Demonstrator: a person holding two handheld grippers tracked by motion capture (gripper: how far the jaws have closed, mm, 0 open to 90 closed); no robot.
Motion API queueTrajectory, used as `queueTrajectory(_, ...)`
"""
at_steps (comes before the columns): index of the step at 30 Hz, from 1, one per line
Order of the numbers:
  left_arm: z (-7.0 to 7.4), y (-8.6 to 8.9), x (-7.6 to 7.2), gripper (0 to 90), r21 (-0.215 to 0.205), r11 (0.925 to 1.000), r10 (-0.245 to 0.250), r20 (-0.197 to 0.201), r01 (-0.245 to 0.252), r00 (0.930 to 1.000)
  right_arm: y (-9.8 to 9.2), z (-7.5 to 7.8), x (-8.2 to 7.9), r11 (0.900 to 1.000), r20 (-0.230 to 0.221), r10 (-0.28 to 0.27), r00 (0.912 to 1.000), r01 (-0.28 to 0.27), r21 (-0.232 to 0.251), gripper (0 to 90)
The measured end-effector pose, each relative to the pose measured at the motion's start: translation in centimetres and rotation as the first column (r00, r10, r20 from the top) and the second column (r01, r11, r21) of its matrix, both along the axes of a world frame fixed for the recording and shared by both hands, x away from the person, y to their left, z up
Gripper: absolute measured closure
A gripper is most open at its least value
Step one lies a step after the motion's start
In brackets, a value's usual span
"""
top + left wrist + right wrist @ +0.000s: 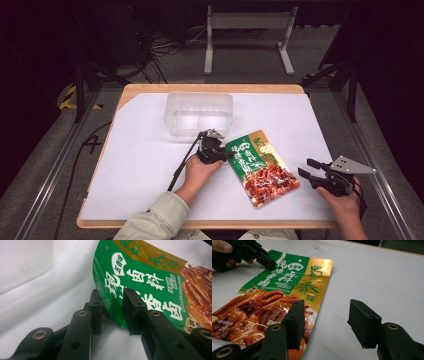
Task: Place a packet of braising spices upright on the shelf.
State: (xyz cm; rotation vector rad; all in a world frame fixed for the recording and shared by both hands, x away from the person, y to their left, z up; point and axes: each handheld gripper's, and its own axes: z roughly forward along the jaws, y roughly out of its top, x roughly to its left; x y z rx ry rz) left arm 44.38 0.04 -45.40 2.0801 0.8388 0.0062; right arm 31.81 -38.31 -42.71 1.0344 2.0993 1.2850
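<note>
Left fingers (96, 312) straddled the pouch's (261, 166) green edge, narrow but not yet clamped; right gripper (310, 169) gaped wide near the table's (150, 165) front-right. Pouch lay mid-table before the tub (198, 114). Grasping seemed underway; next, close and lift.

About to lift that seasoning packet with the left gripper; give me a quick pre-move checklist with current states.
1. Left gripper straddles the edge of the packet: ok.
2. Jaws closed on the packet: not ok, a gap shows either side of the edge.
3. Right gripper off the packet: ok, open beside it.
4. Clear container upright behind the packet: ok.
5. Container contents: cannot tell.
</note>
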Motion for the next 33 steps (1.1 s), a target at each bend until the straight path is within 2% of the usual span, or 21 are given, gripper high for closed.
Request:
queueTrajectory(5,-0.1,0.1,0.2,80.2,-0.021,0.9998,-0.007,-0.024,0.007,0.9997,0.1,0.0,0.0,1.0,-0.002,0.005,1.0,-0.005,-0.001,47.3)
queueTrajectory(8,-0.1,0.1,0.2,81.4,-0.02,0.9998,-0.008,-0.027,0.007,0.9996,0.1,-0.1,0.0,1.0,-0.002,0.005,1.0,-0.005,-0.001,47.3)
queueTrajectory(10,0.0,0.0,0.1,81.8,-0.008,1.0,-0.005,-0.007,0.005,1.0,0.1,-0.1,0.0,1.0,-0.003,0.005,1.0,-0.005,-0.001,47.3)
queueTrajectory(14,0.2,-0.1,-0.1,86.6,-0.037,0.9993,-0.004,0.016,0.004,0.9999,0.1,-0.1,0.0,1.0,-0.002,0.005,1.0,-0.005,-0.002,47.3)
queueTrajectory(16,0.2,0.0,-0.1,89.9,-0.052,0.9986,-0.003,0.003,0.003,1.0,0.1,-0.1,0.0,1.0,-0.003,0.005,1.0,-0.005,-0.002,47.3)
queueTrajectory(20,0.6,0.1,-0.1,90.0,-0.071,0.9975,0.007,-0.023,-0.009,0.9997,0.0,-0.1,0.0,1.0,-0.003,0.005,1.0,-0.005,-0.003,47.2)
queueTrajectory(25,1.2,0.2,-0.4,90.0,-0.091,0.9958,0.011,0.003,-0.01,0.9999,0.0,-0.1,0.1,1.0,-0.003,0.007,1.0,-0.007,-0.002,47.2)
queueTrajectory(27,1.9,0.3,-0.7,90.0,-0.102,0.9948,0.004,0.02,-0.002,0.9998,0.0,-0.1,0.1,1.0,-0.002,0.007,1.0,-0.007,-0.002,47.2)
queueTrajectory(28,2.3,0.3,-0.9,90.0,-0.104,0.9945,0.001,0.034,0.003,0.9994,0.0,-0.1,0.1,1.0,0.0,0.006,1.0,-0.006,-0.001,47.2)
queueTrajectory(30,3.6,0.2,-1.5,90.0,-0.107,0.994,-0.014,0.087,0.023,0.9961,0.0,-0.1,0.1,1.0,-0.003,0.005,1.0,-0.005,0.0,47.2)
queueTrajectory(32,4.1,0.2,-1.8,90.0,-0.113,0.9932,-0.017,0.101,0.028,0.9947,0.0,-0.1,0.1,1.0,-0.003,0.005,1.0,-0.005,0.0,47.2)
queueTrajectory(33,5.0,0.3,-2.3,90.0,-0.131,0.9904,-0.029,0.118,0.044,0.9926,0.0,-0.1,0.2,1.0,-0.004,0.005,1.0,-0.005,0.001,47.2)
